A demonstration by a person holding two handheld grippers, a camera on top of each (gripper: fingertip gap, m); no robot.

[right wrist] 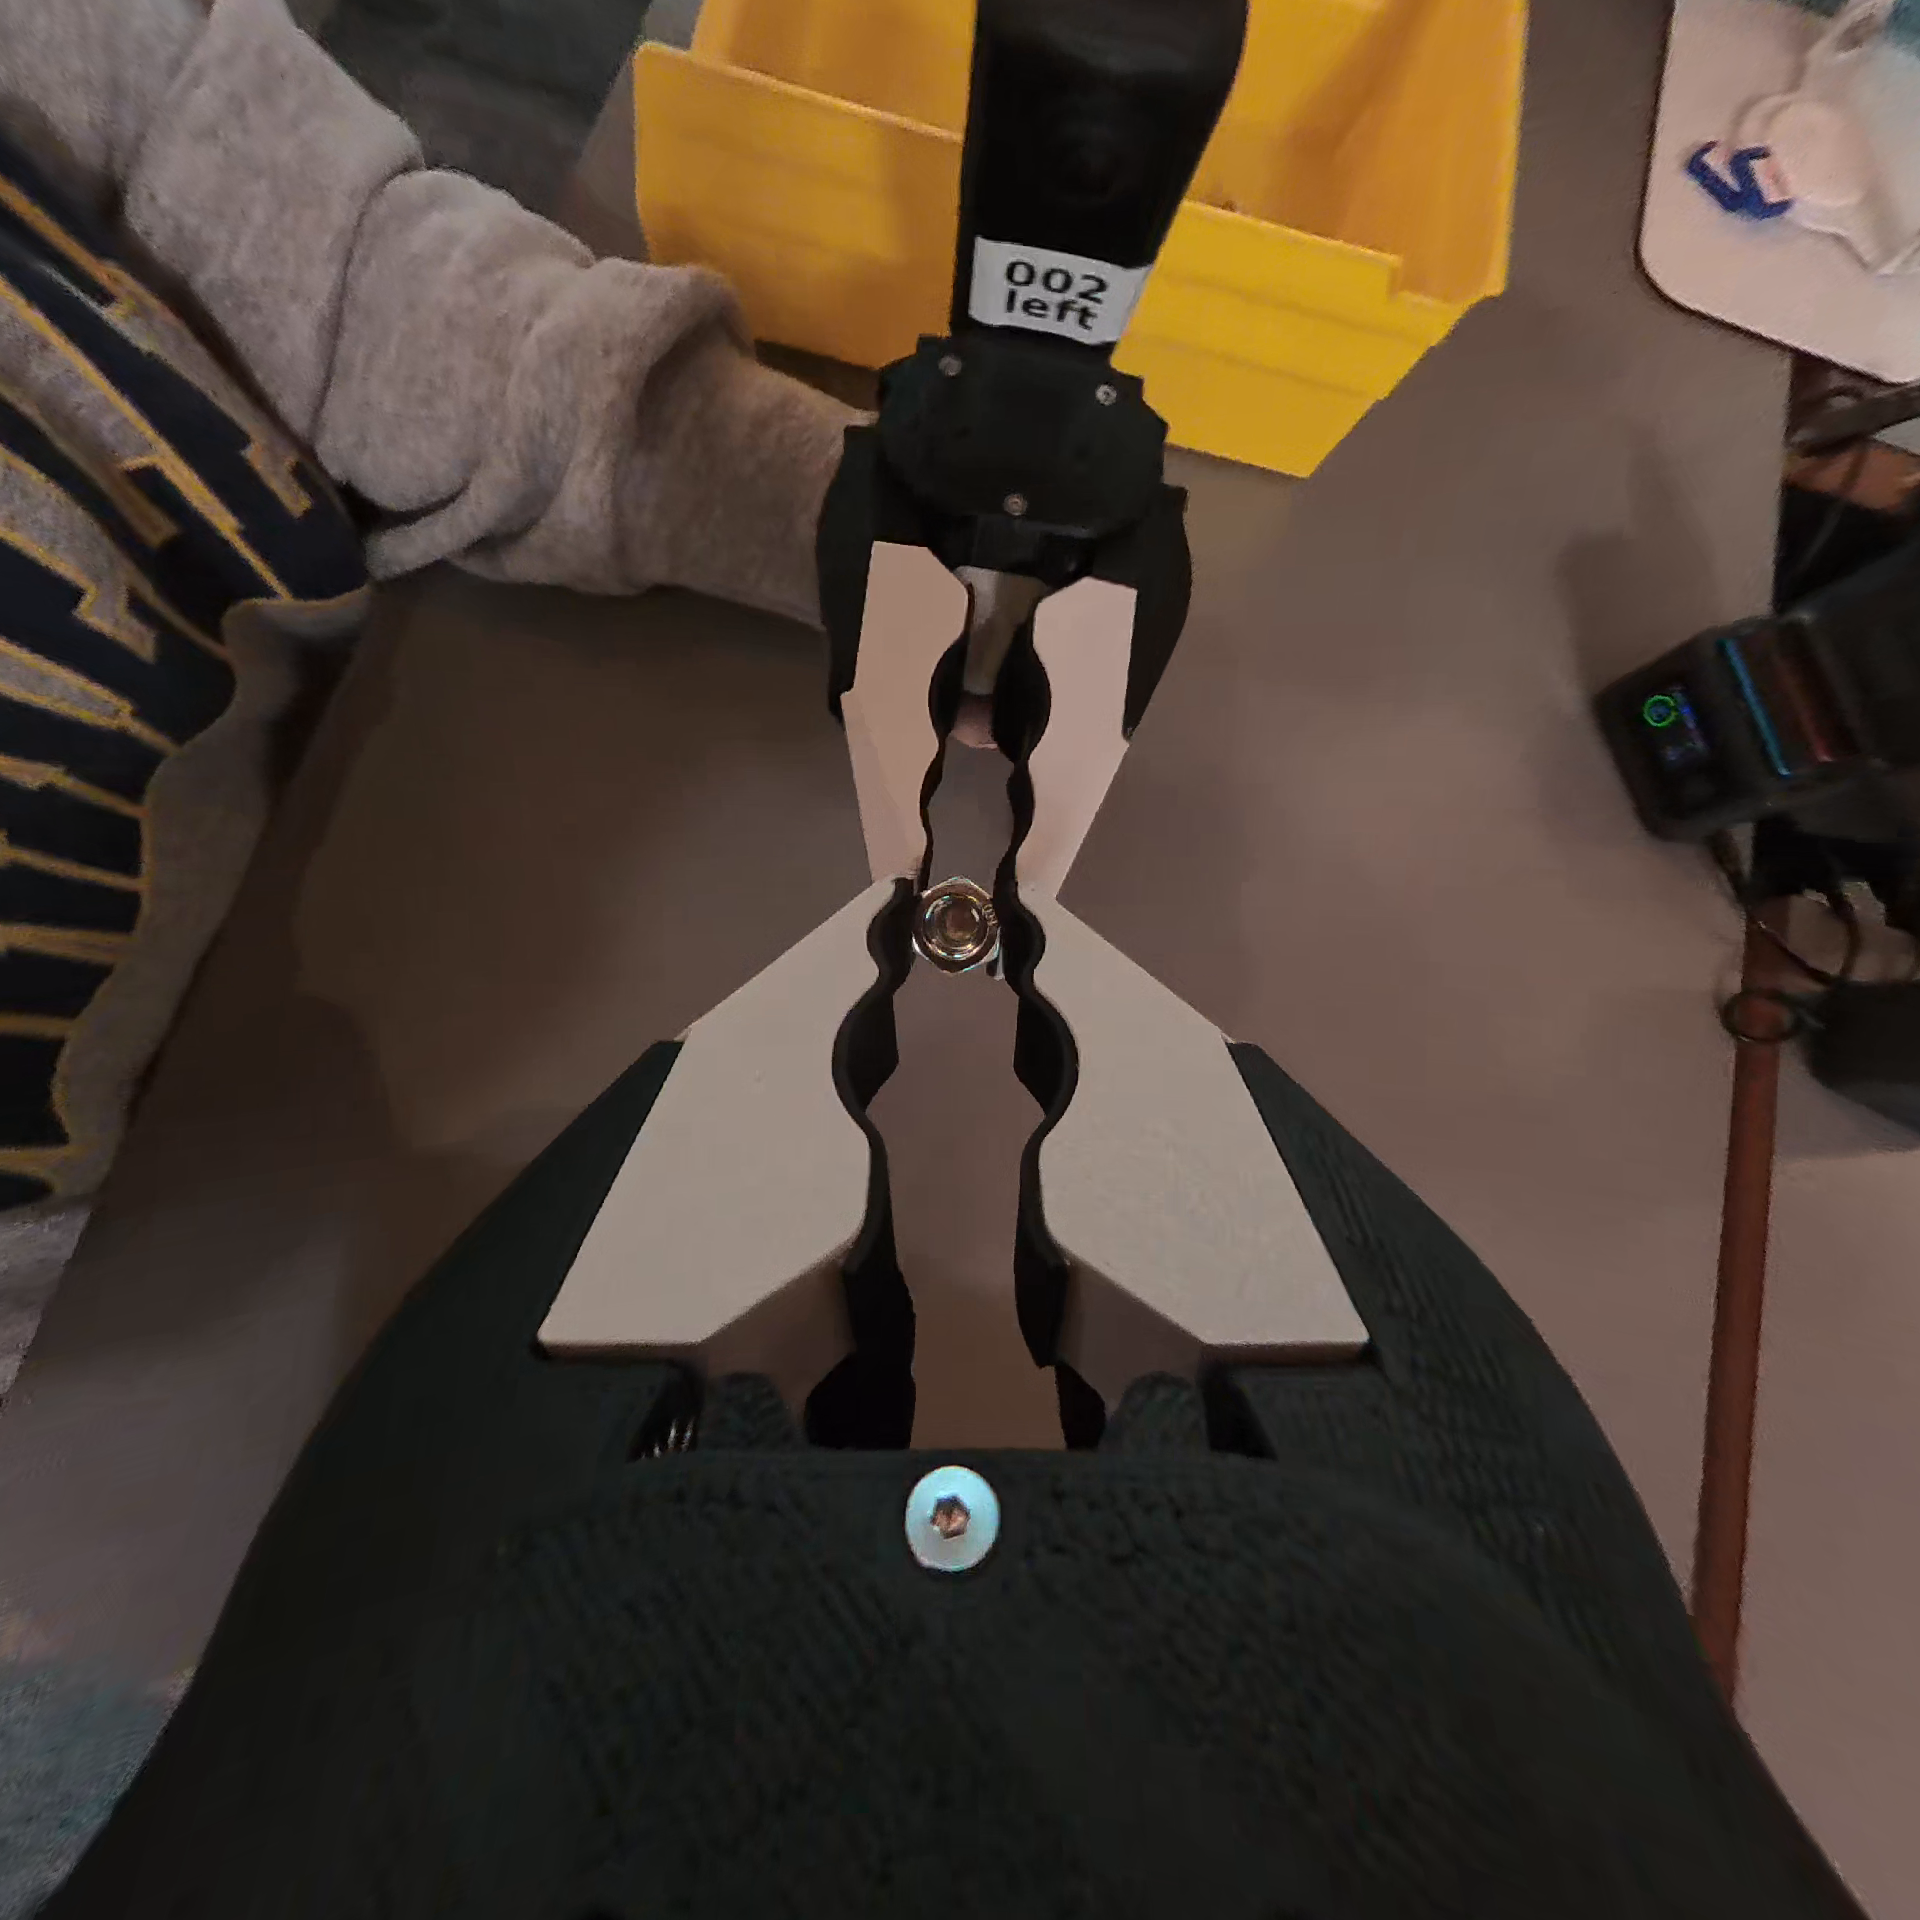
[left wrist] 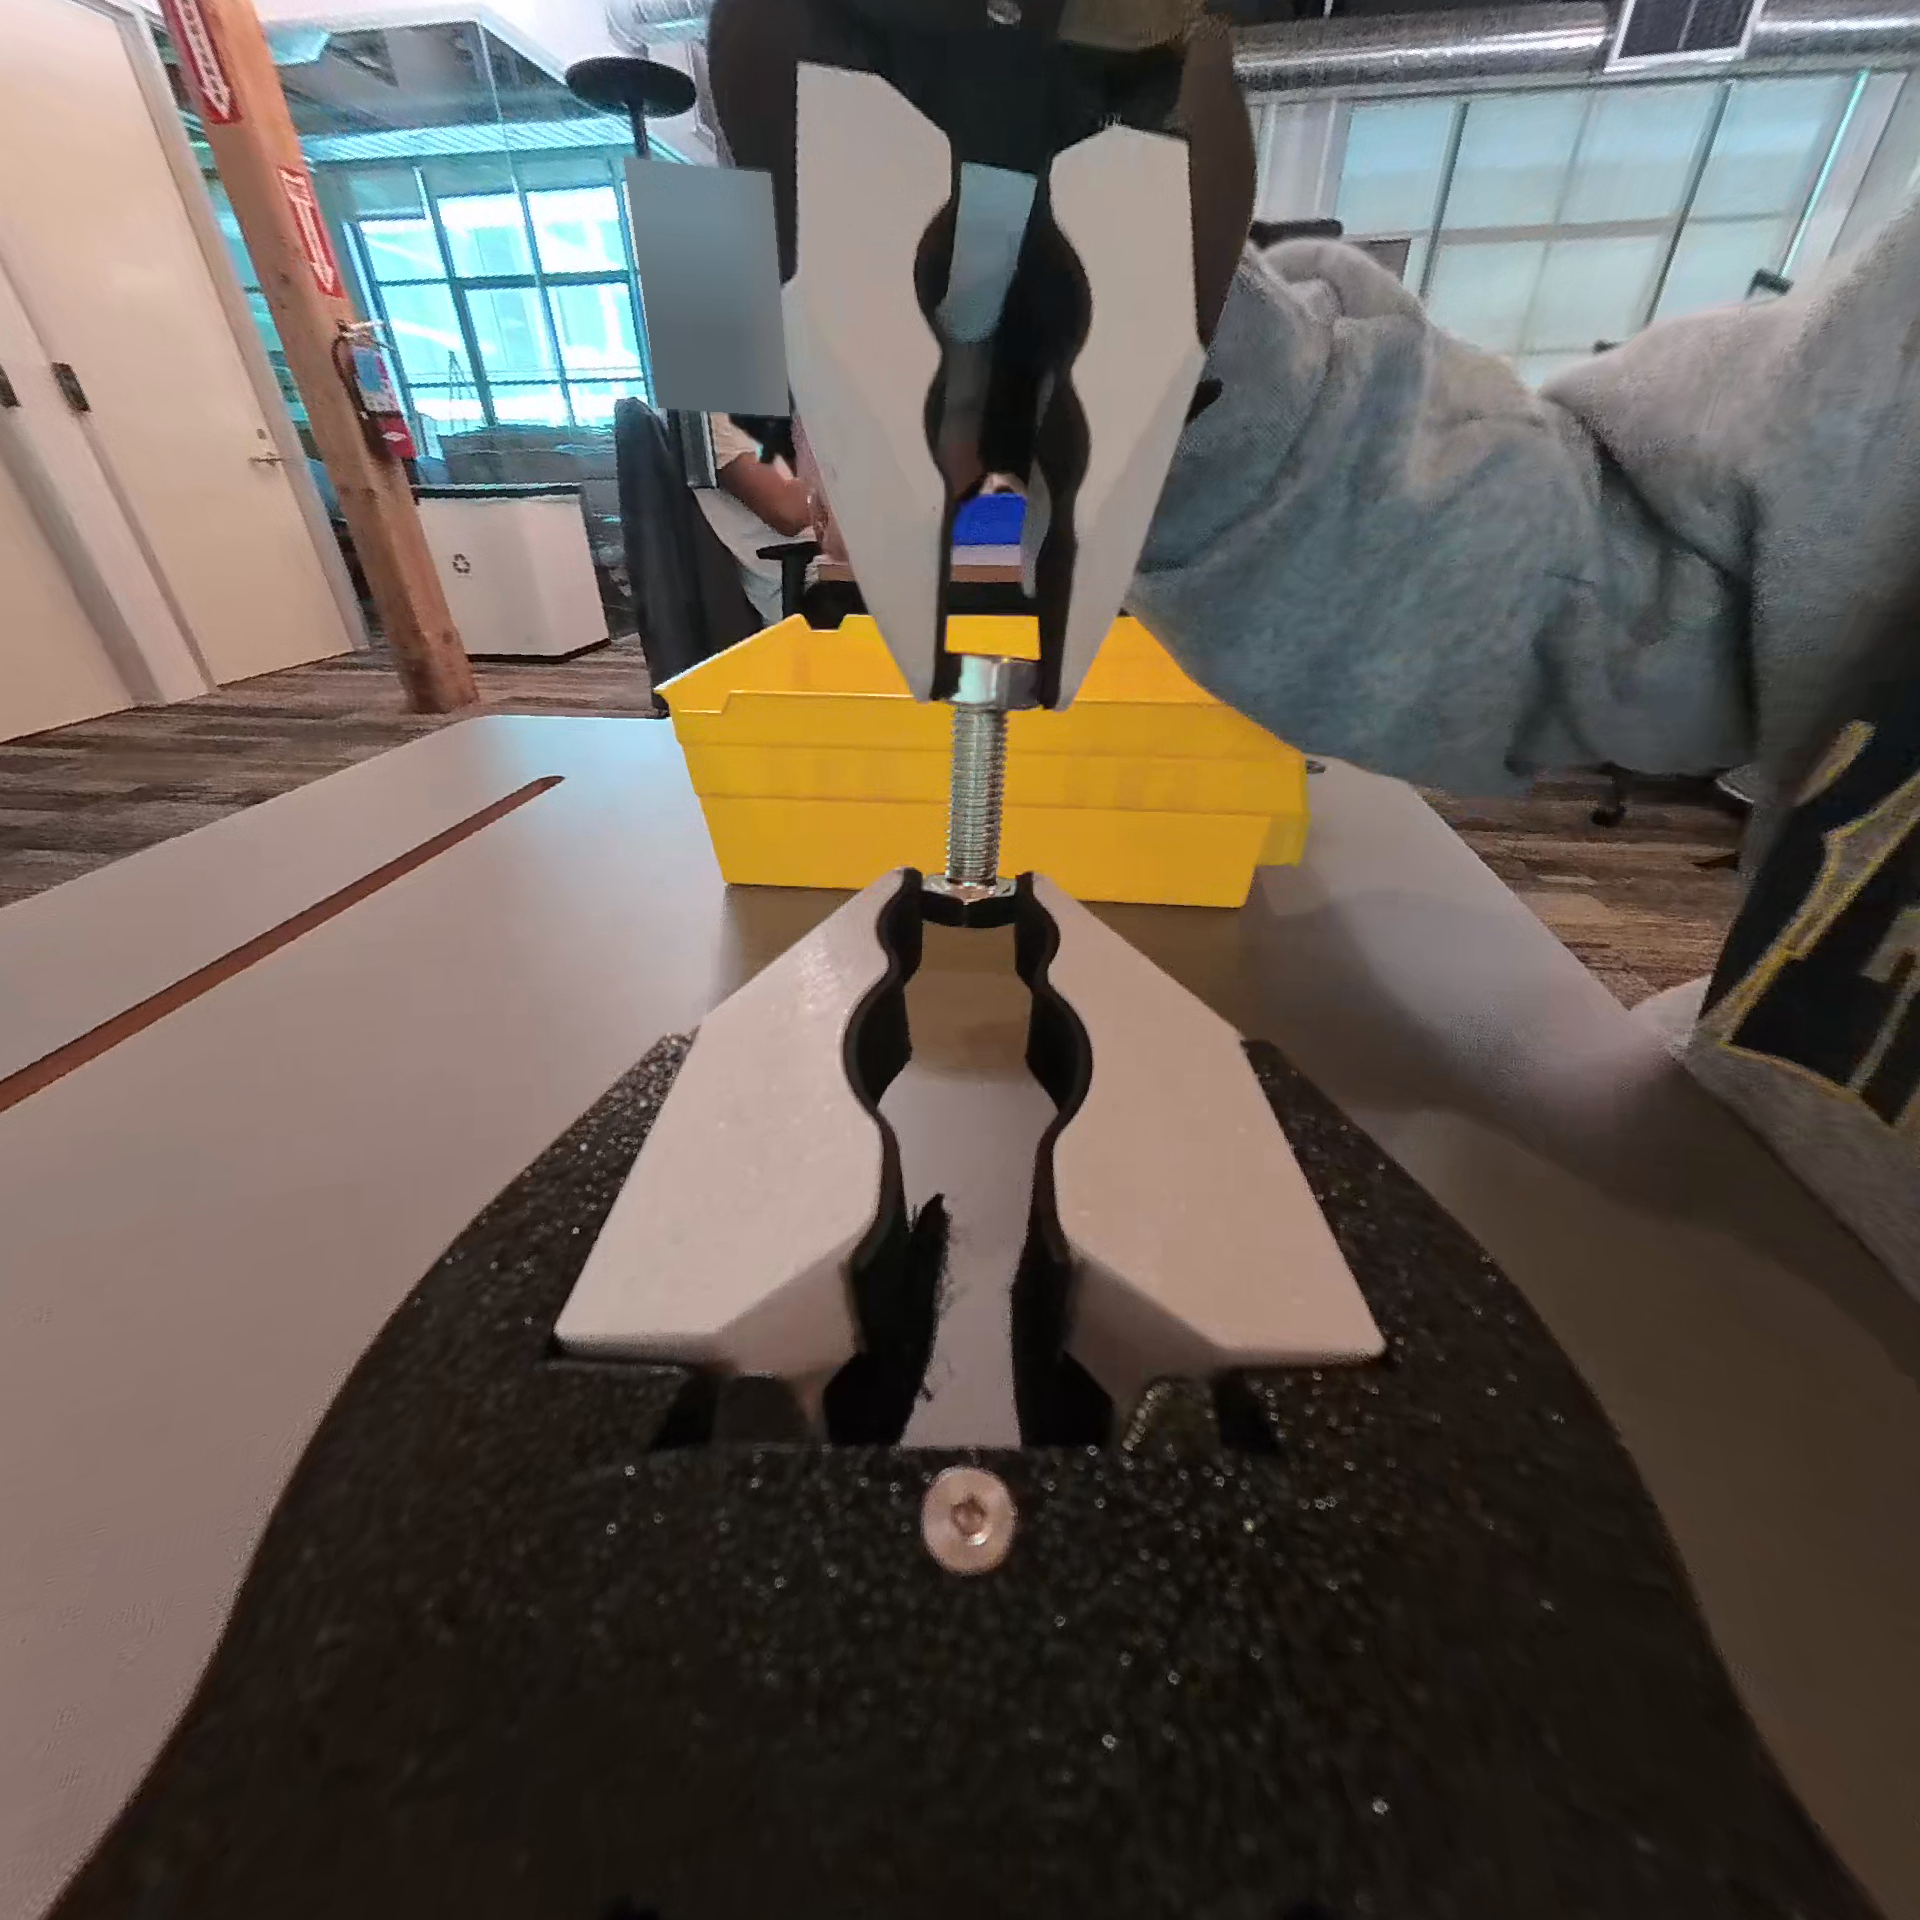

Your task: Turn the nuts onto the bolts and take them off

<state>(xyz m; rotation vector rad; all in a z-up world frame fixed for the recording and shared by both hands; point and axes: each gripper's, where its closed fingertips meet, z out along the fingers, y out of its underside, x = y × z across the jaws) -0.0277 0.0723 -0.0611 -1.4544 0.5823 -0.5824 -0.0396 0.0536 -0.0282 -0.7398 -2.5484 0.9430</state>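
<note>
In the left wrist view my left gripper (left wrist: 968,896) is shut on a small silver nut (left wrist: 961,889) at its fingertips, above the grey table (left wrist: 312,1039). A threaded silver bolt (left wrist: 975,790) stands upright with its lower end in the nut. My right gripper (left wrist: 992,691) comes down from above and is shut on the bolt's head. In the right wrist view my right gripper (right wrist: 954,914) grips the bolt head (right wrist: 951,928), seen end-on. The left gripper (right wrist: 961,868) points toward it from the far side, and the nut is hidden below the head.
A yellow plastic bin (left wrist: 831,727) stands on the table just behind the grippers and also shows in the right wrist view (right wrist: 810,187). A person's grey sleeve (left wrist: 1455,571) reaches in from the right. A black device with a lit display (right wrist: 1683,738) sits past the table's right edge. My left and right fingertips are right by each other.
</note>
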